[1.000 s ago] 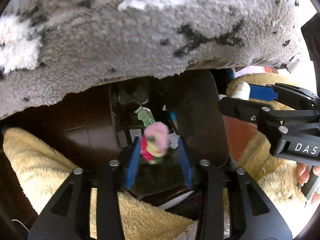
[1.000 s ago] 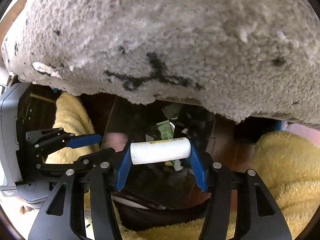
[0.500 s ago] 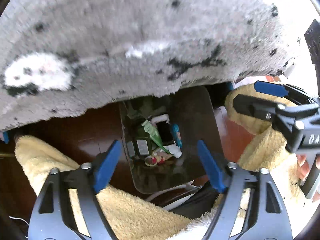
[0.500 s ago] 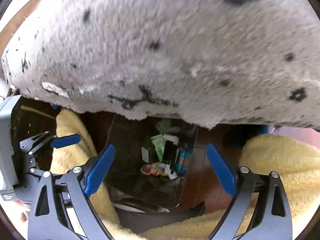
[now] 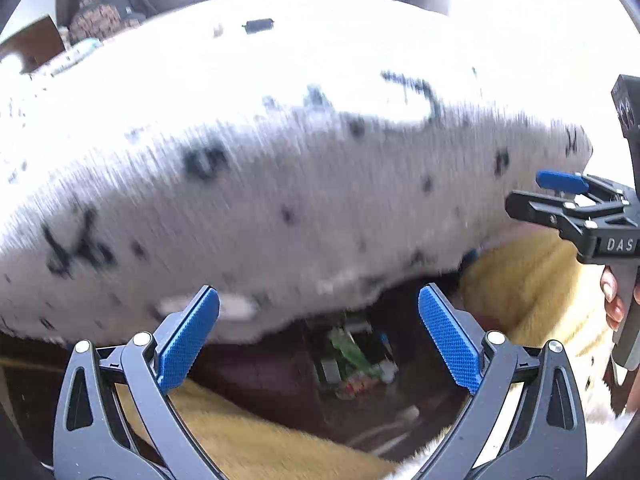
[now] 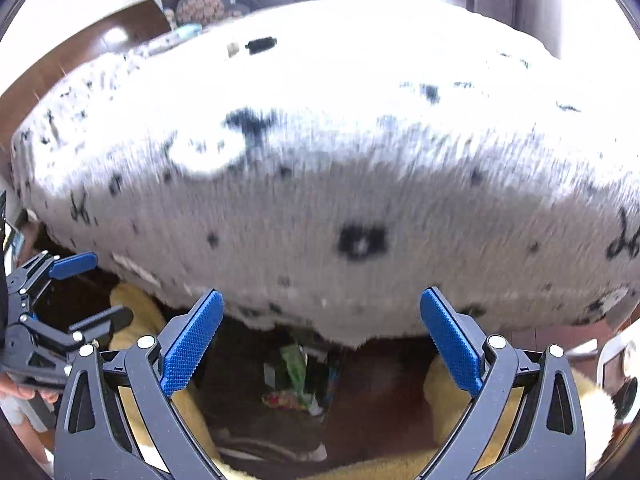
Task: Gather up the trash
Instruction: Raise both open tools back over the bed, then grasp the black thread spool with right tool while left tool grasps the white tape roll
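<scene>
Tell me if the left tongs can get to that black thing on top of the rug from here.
Probably yes. The left tongs are open and empty, and the black thing lies in plain sight on the rug with nothing over it. It sits far back, though, so reaching across the rug is needed.

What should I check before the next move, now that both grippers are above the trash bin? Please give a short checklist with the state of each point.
1. Left gripper empty, jaws open: ok.
2. Right gripper empty, jaws open: ok.
3. Trash lies inside the bin: ok.
4. Dark object on the rug is trash: cannot tell.
5. Grippers apart from each other: ok.
</scene>
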Available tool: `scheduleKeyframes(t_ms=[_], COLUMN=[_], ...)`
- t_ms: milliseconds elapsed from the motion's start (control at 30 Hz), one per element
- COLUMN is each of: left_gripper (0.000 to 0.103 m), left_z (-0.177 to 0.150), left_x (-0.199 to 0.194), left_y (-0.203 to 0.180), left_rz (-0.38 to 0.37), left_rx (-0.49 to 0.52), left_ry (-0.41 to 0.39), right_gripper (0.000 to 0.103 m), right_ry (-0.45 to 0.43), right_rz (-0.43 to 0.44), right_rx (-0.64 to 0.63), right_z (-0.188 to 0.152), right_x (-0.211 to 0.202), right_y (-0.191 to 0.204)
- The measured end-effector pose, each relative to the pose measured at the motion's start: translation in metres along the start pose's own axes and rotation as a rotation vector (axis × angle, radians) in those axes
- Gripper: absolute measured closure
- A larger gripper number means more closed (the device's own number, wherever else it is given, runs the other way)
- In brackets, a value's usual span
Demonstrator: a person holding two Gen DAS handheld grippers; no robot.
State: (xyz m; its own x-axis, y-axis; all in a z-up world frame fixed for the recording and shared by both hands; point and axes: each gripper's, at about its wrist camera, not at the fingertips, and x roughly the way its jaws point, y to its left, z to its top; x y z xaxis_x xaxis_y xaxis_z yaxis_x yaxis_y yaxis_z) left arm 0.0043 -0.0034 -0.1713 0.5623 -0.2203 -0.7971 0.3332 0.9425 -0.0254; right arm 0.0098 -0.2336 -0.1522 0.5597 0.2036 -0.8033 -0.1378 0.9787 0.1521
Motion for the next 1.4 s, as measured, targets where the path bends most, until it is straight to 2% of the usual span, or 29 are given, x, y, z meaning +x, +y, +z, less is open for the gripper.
scheduleKeyframes(t_ms=[200, 433, 667, 867, 1100, 1400], left_gripper=[0.008, 0.008, 0.008, 0.008, 0.008, 0.009], left_z=[0.048, 0.096, 0.131, 0.16, 0.187, 0.207], left_x=[-0.019, -0.016, 0.003, 0.028, 0.062, 0.095], left_y=[0.015, 0.037, 0.061, 0.087, 0.112, 0.138], left_rz=[0.018, 0.082, 0.11, 0.113, 0.14, 0.15], left_rx=[0.005, -0.006, -0.002, -0.051, -0.057, -0.046], left_ry=[-0.102, -0.144, -0.139, -0.122, -0.08, -0.037], right_gripper=[0.004, 0.004, 0.004, 0.004, 0.004, 0.005], right_ry=[-0.075, -0.112, -0.107, -0.104, -0.087, -0.052], right_rz=[-0.021, -0.035, -0.034, -0.021, 0.024, 0.054], right_rx=[-0.042, -0.071, -0.086, -0.093, -0.105, -0.118], right_z=[0.043, 0.087, 0.126, 0.168, 0.226, 0.28], right_x=[-0.013, -0.006, 0.016, 0.04, 0.09, 0.16], right_y=[0.002, 0.004, 0.009, 0.014, 0.033, 0.07])
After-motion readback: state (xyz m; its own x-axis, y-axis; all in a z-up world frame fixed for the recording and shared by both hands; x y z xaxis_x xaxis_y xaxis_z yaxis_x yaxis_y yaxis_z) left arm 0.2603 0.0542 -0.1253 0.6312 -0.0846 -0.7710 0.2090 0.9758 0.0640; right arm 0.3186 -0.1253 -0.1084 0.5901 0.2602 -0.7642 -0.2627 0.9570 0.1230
